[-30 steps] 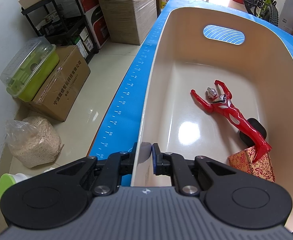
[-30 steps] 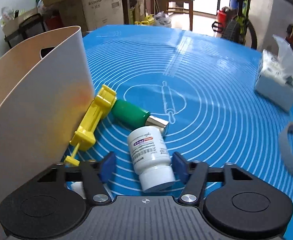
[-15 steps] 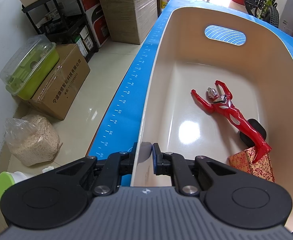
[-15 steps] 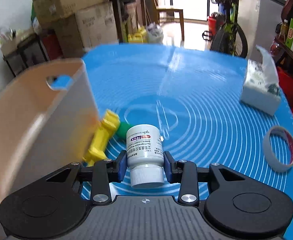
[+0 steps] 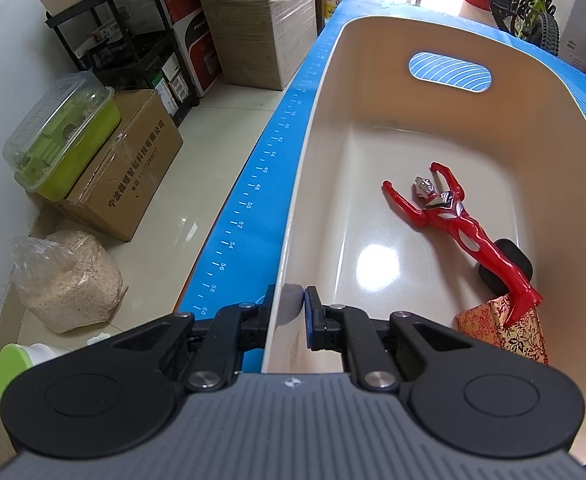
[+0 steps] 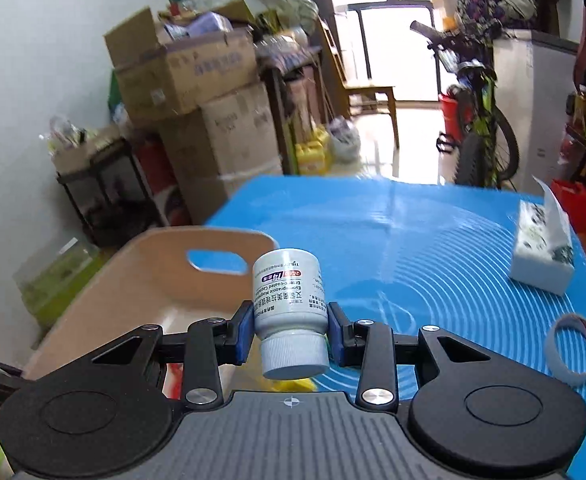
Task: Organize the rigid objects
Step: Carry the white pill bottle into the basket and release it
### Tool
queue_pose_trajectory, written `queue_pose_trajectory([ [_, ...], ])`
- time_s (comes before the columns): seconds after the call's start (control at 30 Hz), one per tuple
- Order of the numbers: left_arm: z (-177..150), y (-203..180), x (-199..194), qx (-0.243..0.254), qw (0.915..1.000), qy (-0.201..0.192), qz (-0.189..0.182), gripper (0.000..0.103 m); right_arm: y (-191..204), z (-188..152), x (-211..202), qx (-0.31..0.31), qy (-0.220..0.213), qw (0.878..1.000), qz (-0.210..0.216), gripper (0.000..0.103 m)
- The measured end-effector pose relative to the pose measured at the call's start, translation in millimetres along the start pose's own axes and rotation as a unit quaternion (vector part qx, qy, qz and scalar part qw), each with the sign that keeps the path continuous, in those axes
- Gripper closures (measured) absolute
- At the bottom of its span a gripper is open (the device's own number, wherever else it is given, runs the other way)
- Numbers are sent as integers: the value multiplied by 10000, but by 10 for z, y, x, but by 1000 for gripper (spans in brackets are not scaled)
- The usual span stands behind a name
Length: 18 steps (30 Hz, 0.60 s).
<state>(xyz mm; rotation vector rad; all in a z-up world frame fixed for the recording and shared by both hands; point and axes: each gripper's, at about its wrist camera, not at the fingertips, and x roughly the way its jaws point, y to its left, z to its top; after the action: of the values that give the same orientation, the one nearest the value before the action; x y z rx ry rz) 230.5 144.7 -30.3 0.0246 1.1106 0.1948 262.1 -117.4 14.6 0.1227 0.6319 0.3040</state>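
A beige plastic bin (image 5: 533, 128) with an oval handle hole stands on the blue mat. My left gripper (image 5: 289, 312) is shut on the bin's near rim. On the bin's floor lie a red toy figure (image 5: 461, 224), a black round object (image 5: 513, 256) and a red-and-gold patterned pouch (image 5: 505, 332). My right gripper (image 6: 289, 330) is shut on a white pill bottle (image 6: 287, 292), held cap toward the camera, up in the air beside the bin (image 6: 141, 284).
On the blue mat (image 6: 413, 240) to the right sit a tissue pack (image 6: 541, 252) and a roll of tape (image 6: 573, 348). Cardboard boxes (image 5: 125, 172), a green lidded container (image 5: 61, 140) and a bag of grain (image 5: 65, 276) stand on the floor left of the table.
My right gripper closed on the white bottle and lifted it off the mat; the yellow and green items below dropped out of sight. The left gripper stayed on the bin's rim.
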Motion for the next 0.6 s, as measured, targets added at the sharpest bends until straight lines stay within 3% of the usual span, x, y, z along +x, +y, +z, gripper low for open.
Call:
queue_pose_trajectory([
  [0.17,-1,-9,-7,9,10000,-6,7,88,306,24,-10,-260,-41,9993,259,58],
  [0.37,-1,-13,-6,16,10000,-10,8,88,654,-87,193,-611,421,9963,430,58],
  [0.6,-3,-30,4,32,10000,-19,14,89,986,-261,412,-1116,918,9890,328,58],
])
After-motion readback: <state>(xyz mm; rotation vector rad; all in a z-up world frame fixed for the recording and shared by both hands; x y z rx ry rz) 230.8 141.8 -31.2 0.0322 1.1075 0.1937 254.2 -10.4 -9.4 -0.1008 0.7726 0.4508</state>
